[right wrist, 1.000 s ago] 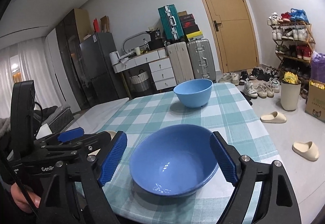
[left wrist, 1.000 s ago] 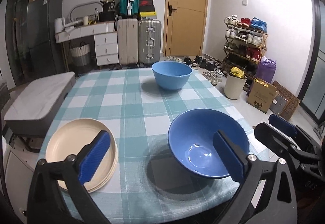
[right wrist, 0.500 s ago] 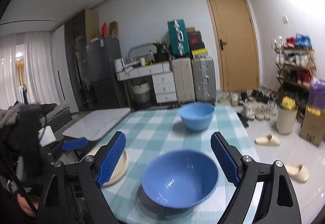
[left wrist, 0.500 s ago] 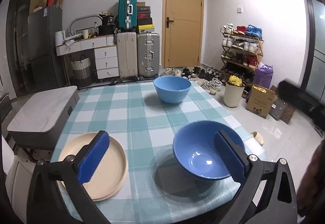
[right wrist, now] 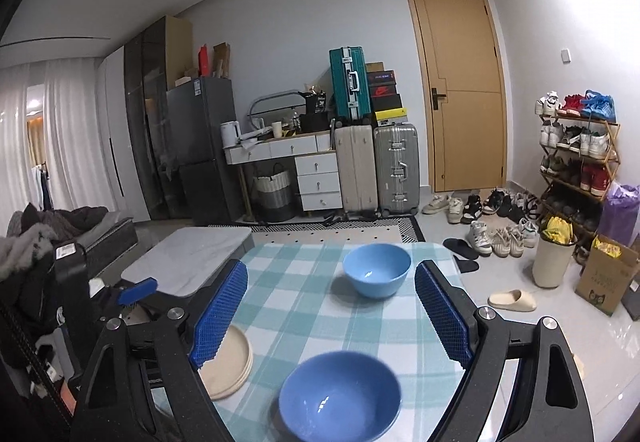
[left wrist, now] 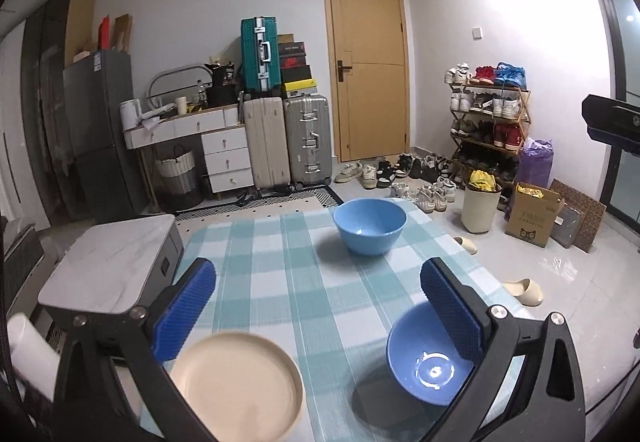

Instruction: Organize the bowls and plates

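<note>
Teal-and-white checked cloth covers the table (left wrist: 304,282), which stands in a lived-in room with a tan wooden door (left wrist: 368,61), a stack of hard-shell suitcases (left wrist: 288,137), a white drawer unit (left wrist: 224,157) and a loaded shoe rack (left wrist: 488,121) along the walls, loose shoes and pale slippers (left wrist: 524,292) on the glossy floor. Three round dishes sit on the cloth, so none has a long axis to speak of; all rest upright with their openings facing the ceiling. Nearest, a dark blue glossy bowl (right wrist: 340,396) stands at the table's near right edge. To its left, well apart, lies a cream-coloured flat round plate (left wrist: 236,388); in the right wrist view its rim looks layered, perhaps more than one plate stacked. At the far end of the table stands a light blue deep bowl (right wrist: 377,269), alone, with bare cloth between it and the near dishes. A grey marble-topped low cabinet (left wrist: 108,270) is just beside the table's left side. Both tools hang above the table, touching nothing: the left gripper (left wrist: 316,306) has its blue ribbed pads spread wide with only air between them, and the right gripper (right wrist: 330,316) is likewise spread wide and empty, the dark bowl lying below it.
</note>
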The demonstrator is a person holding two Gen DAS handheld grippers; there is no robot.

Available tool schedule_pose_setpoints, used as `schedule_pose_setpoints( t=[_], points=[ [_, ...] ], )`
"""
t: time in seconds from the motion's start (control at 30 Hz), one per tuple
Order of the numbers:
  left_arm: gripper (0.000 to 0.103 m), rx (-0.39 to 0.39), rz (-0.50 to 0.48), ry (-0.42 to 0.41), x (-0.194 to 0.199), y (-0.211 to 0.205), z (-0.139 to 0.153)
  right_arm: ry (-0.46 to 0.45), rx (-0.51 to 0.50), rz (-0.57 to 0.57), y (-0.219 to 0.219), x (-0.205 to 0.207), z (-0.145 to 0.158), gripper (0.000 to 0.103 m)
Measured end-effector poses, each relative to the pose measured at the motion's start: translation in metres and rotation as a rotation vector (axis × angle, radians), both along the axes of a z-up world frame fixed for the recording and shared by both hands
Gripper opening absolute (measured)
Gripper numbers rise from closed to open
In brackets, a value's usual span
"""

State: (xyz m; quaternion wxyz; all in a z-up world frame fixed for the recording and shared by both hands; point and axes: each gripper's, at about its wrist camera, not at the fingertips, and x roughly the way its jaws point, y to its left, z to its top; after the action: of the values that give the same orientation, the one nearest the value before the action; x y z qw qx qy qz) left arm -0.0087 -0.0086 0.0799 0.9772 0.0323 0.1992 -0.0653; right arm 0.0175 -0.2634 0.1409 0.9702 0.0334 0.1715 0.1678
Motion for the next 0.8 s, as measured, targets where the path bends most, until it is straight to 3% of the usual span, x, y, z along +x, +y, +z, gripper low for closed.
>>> schedule_pose_setpoints(
  t=[0.2, 0.33, 0.47, 0.6, 0.8],
  points=[
    [0.103, -0.003, -0.078, 0.062, 0.050, -0.005, 0.016, -0.017, -0.044, 0.020, -0.001, 0.046, 0.036, 0.087],
    [0.103, 0.000, -0.064, 0.091, 0.098, -0.011, 0.017, 0.005, -0.049, 0.007, -0.007, 0.096, 0.045, 0.087],
    [0.103, 0.004, -0.044, 0.170, 0.156, -0.015, 0.006, 0.068, -0.031, 0.007, -0.014, 0.154, 0.036, 0.087],
    [0.103, 0.018, -0.079, 0.307, 0.210, -0.020, -0.012, 0.179, -0.012, 0.049, -0.019, 0.223, 0.023, 0.087],
    [0.103, -0.063, -0.068, 0.486, 0.282, -0.021, -0.050, 0.349, 0.071, 0.070, -0.034, 0.309, -0.024, 0.087]
  ],
)
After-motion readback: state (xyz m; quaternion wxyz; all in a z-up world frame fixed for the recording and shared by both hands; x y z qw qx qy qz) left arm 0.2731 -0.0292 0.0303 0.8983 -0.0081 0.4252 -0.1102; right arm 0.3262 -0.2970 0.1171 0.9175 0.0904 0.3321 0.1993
